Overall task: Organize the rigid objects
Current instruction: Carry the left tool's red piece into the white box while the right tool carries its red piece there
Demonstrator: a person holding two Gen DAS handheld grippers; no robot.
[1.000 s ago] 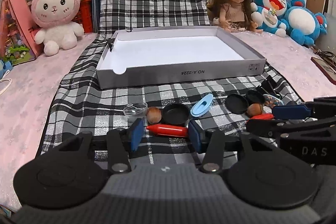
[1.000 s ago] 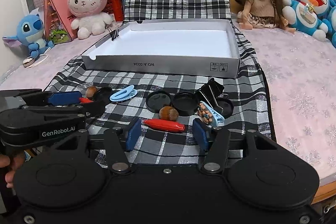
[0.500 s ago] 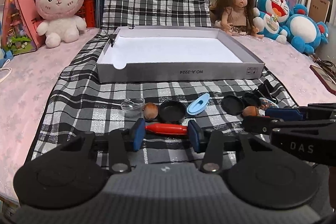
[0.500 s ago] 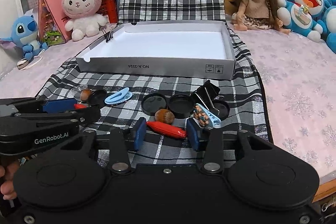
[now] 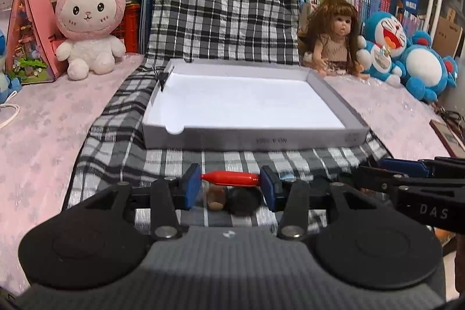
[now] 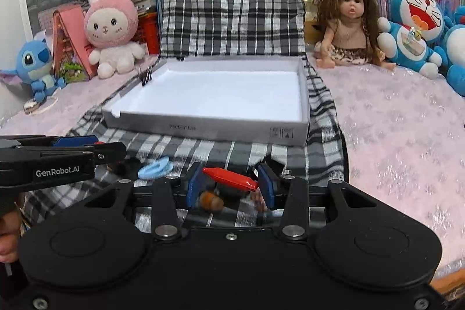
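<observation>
Risk: each claw, left (image 5: 230, 187) and right (image 6: 229, 185), pinches a red crayon (image 5: 230, 178) (image 6: 231, 178) endwise; the right one sits tilted and may slip before reaching the white box (image 6: 203, 131).

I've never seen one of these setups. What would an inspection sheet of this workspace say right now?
Surface: checked cloth over a pink cover.
Job's things: empty white box; each gripper holds its own red piece, and.
Clutter: nut, blue clip.
Grippers: left gripper and right gripper, both shut on red pieces.
Cables: white cord at far left.
Surroundings: bunny plush, doll, books.
</observation>
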